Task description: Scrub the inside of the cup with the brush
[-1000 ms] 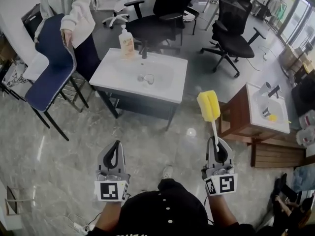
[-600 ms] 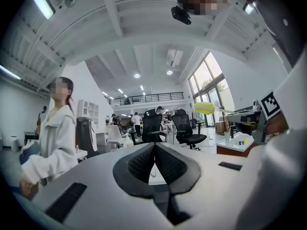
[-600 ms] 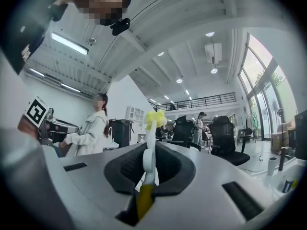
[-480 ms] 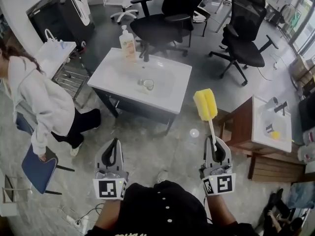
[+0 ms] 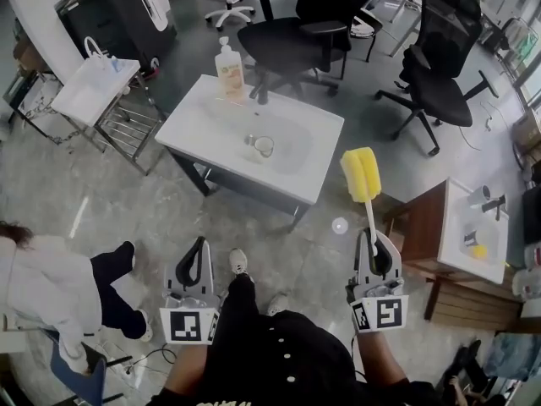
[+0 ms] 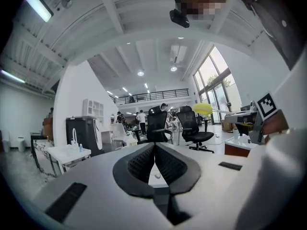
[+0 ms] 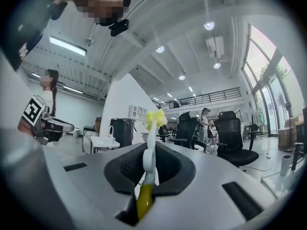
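**Walk-up to the sink: brush in hand, cup out of reach**

Near: L gripper (image 5: 200,245) is clenched on nothing, jaws together. R gripper (image 5: 374,242) is clamped on the brush (image 5: 361,176) handle. Its long axis runs straight ahead, yellow sponge head leading.

Further on: the clear cup (image 5: 264,146) sits in the basin of the white sink (image 5: 203,112), well apart from both grippers. It lies ahead and between them, a bit nearer the L side. So I'd guess L steadies it and R feeds the brush in.

Beyond: soap bottle (image 5: 228,68), office chairs (image 5: 321,24).

Vs 1 sec ago: both grips unchanged. The bystander (image 5: 51,290) has gone from far left to near left.
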